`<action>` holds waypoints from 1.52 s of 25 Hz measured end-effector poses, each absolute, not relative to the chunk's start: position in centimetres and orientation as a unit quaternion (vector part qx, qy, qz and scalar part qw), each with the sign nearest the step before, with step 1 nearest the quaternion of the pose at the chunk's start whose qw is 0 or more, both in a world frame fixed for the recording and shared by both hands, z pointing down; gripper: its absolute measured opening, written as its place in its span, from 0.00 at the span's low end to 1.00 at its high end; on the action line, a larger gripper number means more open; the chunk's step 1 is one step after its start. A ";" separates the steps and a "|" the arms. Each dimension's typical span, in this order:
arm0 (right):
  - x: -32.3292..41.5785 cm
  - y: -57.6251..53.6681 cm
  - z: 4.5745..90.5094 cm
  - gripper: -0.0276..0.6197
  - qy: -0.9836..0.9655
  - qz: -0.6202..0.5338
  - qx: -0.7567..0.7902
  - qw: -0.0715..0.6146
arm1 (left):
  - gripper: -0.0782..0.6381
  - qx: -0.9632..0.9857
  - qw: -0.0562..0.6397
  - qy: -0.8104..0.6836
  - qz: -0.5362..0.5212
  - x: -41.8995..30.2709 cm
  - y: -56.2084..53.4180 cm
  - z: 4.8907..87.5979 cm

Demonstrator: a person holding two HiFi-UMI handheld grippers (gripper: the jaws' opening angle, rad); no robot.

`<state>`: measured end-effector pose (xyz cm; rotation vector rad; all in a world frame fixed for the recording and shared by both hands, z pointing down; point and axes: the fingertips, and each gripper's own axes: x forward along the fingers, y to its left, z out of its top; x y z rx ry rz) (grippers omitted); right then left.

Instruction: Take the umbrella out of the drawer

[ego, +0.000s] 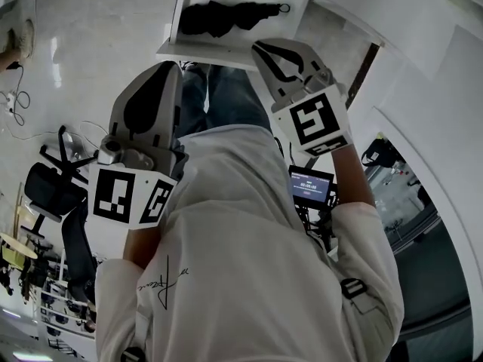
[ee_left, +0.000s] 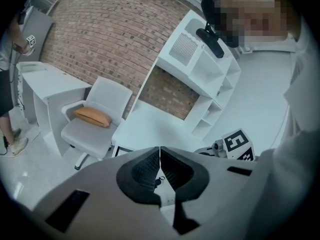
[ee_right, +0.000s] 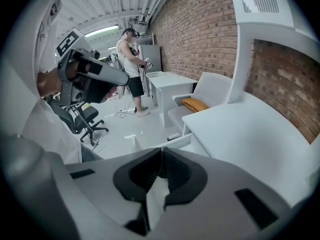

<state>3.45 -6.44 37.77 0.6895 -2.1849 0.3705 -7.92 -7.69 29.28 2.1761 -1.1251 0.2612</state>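
Note:
A folded black umbrella (ego: pixel 226 15) lies in the open white drawer (ego: pixel 198 51) at the top of the head view. My right gripper (ego: pixel 260 47) hangs just in front of the drawer's front edge, jaws shut and empty. My left gripper (ego: pixel 172 68) is lower and to the left, also shut with nothing in it. In the left gripper view the left gripper (ee_left: pixel 160 150) shows its tips meeting. In the right gripper view the right gripper (ee_right: pixel 161 151) has its tips together above the drawer's white wall (ee_right: pixel 172 143); the umbrella is hidden there.
A white desk (ee_right: pixel 250 134) with a shelf unit (ee_left: pixel 210 79) stands against a brick wall. Beside it is a white chair (ee_left: pixel 87 131) with an orange cushion (ee_left: pixel 92 116). A person (ee_right: pixel 131 66) stands farther back, and a black office chair (ee_right: pixel 82 116) is on the floor.

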 end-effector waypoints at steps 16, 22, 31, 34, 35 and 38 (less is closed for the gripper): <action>1.7 -6.8 42.1 0.09 -0.870 0.185 0.213 0.405 | 0.13 0.812 0.354 -0.451 0.109 -8.8 -7.7 31.7; 0.8 -6.9 44.1 0.09 -0.866 0.193 0.204 0.413 | 0.13 0.810 0.363 -0.447 0.111 -9.8 -7.5 32.8; 0.1 -6.9 46.2 0.09 -0.866 0.177 0.176 0.433 | 0.13 0.802 0.379 -0.448 0.113 -10.3 -7.2 33.7; 0.3 -6.7 47.3 0.09 -0.865 0.171 0.165 0.442 | 0.13 0.799 0.384 -0.448 0.116 -10.2 -7.1 34.3; 0.2 -6.7 47.6 0.09 -0.864 0.172 0.162 0.444 | 0.13 0.798 0.385 -0.449 0.116 -10.2 -7.1 34.5; 0.1 -6.8 48.5 0.09 -0.863 0.172 0.155 0.450 | 0.13 0.796 0.387 -0.452 0.115 -10.3 -7.1 34.8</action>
